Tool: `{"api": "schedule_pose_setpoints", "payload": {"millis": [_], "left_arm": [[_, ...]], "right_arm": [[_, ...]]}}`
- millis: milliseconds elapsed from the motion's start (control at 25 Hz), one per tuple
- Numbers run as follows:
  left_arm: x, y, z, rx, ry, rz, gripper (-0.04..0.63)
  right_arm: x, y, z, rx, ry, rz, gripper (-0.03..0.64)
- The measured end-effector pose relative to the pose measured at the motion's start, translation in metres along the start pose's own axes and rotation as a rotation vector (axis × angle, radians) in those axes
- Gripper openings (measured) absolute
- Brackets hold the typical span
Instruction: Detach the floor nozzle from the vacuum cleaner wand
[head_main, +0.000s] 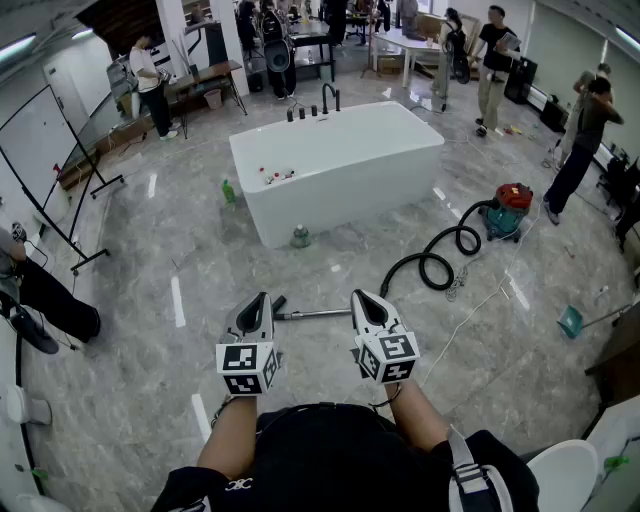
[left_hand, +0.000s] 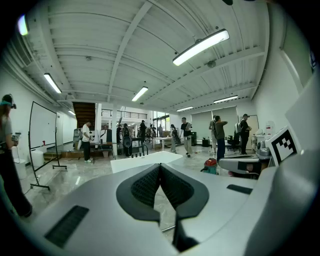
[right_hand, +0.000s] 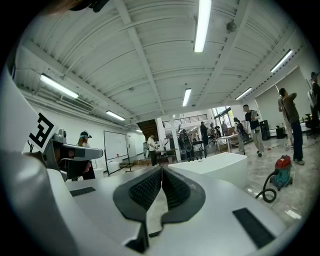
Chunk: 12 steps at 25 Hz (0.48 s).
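Observation:
A metal vacuum wand (head_main: 318, 314) lies on the grey marble floor in the head view, between my two grippers. A dark piece at its left end, probably the floor nozzle (head_main: 278, 302), is partly hidden by my left gripper (head_main: 264, 297). A black hose (head_main: 437, 262) coils from the wand's right end to the red and green vacuum cleaner (head_main: 512, 208). My left gripper (left_hand: 160, 166) is shut and empty, held above the floor. My right gripper (head_main: 357, 295) hovers over the wand's right end, and its jaws (right_hand: 161, 170) are shut on nothing.
A white bathtub (head_main: 335, 165) stands ahead, with a green bottle (head_main: 228, 191) and a jar (head_main: 300, 237) on the floor beside it. A whiteboard stand (head_main: 45, 170) is at the left, a teal dustpan (head_main: 570, 320) at the right. Several people stand around the room.

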<state>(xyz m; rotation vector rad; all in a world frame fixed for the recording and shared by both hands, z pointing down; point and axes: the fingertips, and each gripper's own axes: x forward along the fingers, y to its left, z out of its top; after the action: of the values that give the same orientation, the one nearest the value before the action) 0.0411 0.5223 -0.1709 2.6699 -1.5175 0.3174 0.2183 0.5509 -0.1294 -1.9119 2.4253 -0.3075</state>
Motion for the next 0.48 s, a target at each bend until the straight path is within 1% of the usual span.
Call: {"api": "schedule_pose_setpoints", "payload": {"millis": [120, 200, 320, 400, 480], "left_arm": [[0.011, -0.001, 0.003, 0.018, 0.022, 0.002, 0.009], [0.016, 0.001, -0.003, 0.013, 0.042, 0.006, 0.009], [0.026, 0.014, -0.011, -0.023, 0.059, 0.010, 0.009], [0.037, 0.020, -0.012, -0.053, 0.060, -0.001, 0.009], [0.052, 0.028, -0.013, -0.064, 0.054, -0.008, 0.009]], "right_arm": [[0.008, -0.008, 0.006, -0.033, 0.002, -0.014, 0.015], [0.012, -0.005, 0.007, -0.012, -0.006, 0.003, 0.015], [0.028, 0.004, 0.009, 0.005, -0.022, 0.034, 0.015], [0.041, 0.007, 0.009, 0.002, -0.016, 0.047, 0.015], [0.056, 0.005, 0.004, 0.002, -0.002, 0.049, 0.015]]}}
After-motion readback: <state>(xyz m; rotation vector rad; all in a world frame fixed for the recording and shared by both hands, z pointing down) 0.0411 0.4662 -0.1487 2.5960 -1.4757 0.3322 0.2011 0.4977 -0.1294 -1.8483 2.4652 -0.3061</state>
